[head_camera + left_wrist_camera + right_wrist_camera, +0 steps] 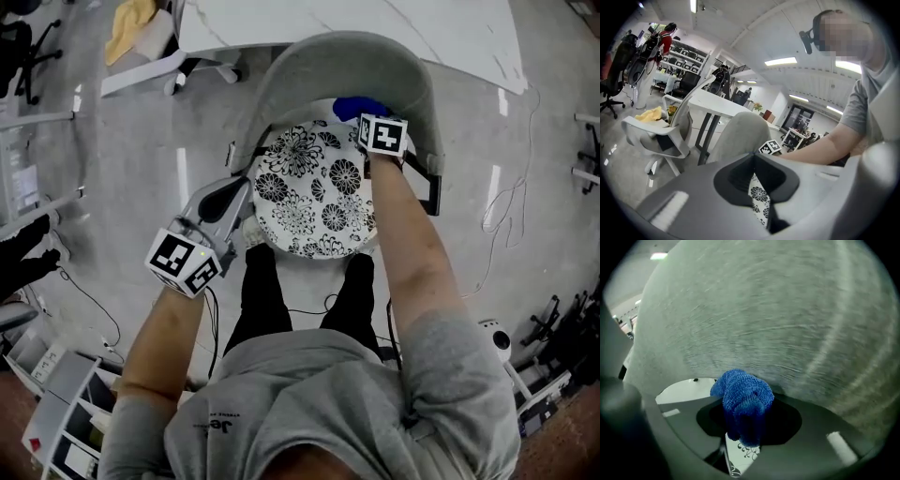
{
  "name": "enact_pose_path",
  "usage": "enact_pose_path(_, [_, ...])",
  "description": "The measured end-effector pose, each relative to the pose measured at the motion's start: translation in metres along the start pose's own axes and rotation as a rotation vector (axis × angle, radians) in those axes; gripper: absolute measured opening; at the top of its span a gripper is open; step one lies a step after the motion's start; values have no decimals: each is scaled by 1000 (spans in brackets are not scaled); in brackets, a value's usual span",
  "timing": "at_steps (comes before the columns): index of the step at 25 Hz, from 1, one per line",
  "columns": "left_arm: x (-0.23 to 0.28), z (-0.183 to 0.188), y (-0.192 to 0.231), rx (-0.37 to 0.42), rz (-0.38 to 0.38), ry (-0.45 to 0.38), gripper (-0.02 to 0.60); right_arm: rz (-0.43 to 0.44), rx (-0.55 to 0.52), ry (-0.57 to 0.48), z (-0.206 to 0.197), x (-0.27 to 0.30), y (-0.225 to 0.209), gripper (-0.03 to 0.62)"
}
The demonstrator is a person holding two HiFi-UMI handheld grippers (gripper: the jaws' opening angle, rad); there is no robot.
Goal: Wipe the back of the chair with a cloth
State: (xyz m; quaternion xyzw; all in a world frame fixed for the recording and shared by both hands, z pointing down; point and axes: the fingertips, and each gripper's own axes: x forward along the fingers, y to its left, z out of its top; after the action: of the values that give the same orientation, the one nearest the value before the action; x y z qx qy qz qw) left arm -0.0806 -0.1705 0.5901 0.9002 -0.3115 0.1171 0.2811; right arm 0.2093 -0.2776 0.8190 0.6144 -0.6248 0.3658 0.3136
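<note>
Blue cloth (743,397) bunched and clamped in the jaws of right gripper (742,423). Long axis along the jaws, free end against the inner face of grey chair back (764,310), just above floral seat (314,192). Left gripper (752,159) at seat's left edge, jaws together, empty.

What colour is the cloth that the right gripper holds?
Bright blue. The cloth shows best in the right gripper view.
</note>
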Motion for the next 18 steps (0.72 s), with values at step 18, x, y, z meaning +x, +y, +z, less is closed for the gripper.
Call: enact_pose_path(18, [9,12,-48,42,-44,-17,58,-57,425,-25,-37,-51,-74,135])
